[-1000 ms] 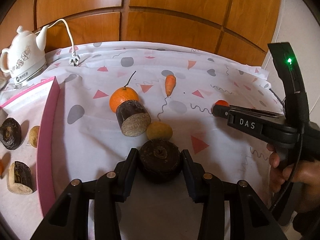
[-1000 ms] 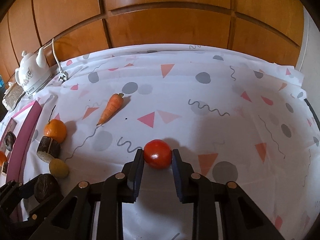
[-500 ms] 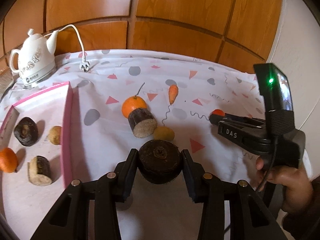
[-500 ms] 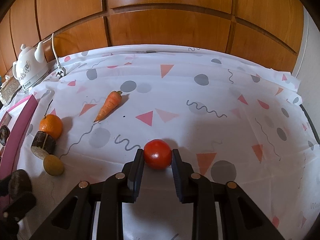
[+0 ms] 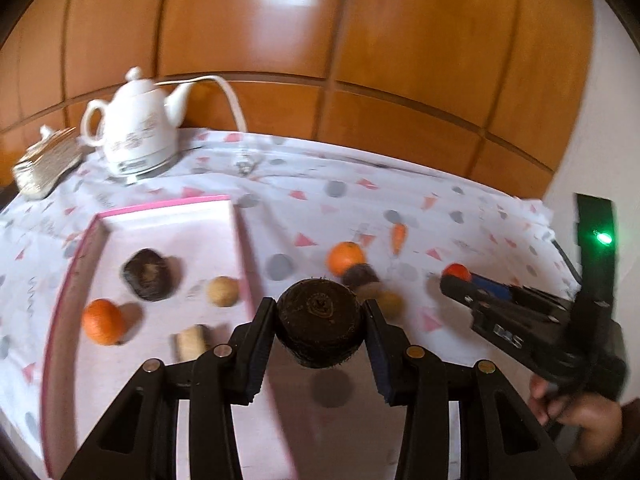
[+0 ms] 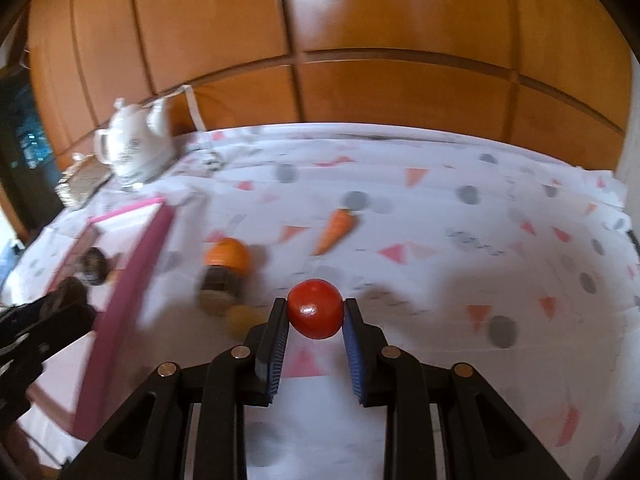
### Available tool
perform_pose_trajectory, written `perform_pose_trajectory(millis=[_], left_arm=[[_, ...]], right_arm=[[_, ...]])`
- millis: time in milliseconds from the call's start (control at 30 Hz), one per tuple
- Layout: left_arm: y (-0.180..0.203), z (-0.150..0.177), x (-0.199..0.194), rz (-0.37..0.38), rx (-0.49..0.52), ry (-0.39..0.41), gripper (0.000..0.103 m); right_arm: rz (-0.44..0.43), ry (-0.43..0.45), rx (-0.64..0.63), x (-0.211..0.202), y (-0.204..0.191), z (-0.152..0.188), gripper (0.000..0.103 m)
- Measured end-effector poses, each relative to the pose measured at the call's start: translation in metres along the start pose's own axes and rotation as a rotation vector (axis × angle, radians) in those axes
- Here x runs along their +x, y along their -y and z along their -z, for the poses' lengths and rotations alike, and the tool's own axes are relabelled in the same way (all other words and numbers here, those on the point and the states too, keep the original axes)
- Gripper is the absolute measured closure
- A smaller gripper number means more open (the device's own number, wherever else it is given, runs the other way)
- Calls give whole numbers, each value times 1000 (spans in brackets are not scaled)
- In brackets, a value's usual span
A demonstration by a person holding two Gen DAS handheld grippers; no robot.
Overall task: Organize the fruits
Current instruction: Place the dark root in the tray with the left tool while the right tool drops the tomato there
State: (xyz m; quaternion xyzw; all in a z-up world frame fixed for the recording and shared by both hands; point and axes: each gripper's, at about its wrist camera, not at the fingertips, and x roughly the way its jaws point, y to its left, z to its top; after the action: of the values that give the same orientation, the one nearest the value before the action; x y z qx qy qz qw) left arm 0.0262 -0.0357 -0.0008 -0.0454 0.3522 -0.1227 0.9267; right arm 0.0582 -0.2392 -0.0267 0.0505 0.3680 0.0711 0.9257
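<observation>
left wrist view: the left hand-held gripper [image 5: 320, 316] pinches a dark round fruit [image 5: 318, 320] between its pads, lifted above the pink tray's [image 5: 240, 240] right rim. four pieces lie in the tray, one an orange [image 5: 102, 321]. far right, a hand [image 5: 576, 420] grips the right hand-held gripper [image 5: 454, 278].

right wrist view: the right hand-held gripper pinches one red tomato [image 6: 315, 309] above the tabletop [image 6: 440, 280]. one carrot [image 6: 336, 226] lies beyond, another orange [image 6: 226, 254] left.

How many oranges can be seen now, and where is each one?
2. One orange lies in the pink tray, near its left wall. The other orange lies on the cloth right of the tray. More may be hidden.
</observation>
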Motion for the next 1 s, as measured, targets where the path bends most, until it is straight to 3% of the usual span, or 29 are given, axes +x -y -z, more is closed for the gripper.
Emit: perform_pose_trajectory(millis=[633,833,900,1000], left_arm=[[-111,15,-24,-230,-218,4,59],[-123,24,-25,-285,-246,-6,57],[-123,24,-28,-291,-245,7,49],[-122,23,-32,-297,-244,27,45]], right_arm=[[-330,-68,-194,-6,-141,5,76],[-358,-96,-252,-4,-168,16,76],[-368,-117,-251,-2,-171,19,74],[-370,-127,-246,-1,-173,23,73]])
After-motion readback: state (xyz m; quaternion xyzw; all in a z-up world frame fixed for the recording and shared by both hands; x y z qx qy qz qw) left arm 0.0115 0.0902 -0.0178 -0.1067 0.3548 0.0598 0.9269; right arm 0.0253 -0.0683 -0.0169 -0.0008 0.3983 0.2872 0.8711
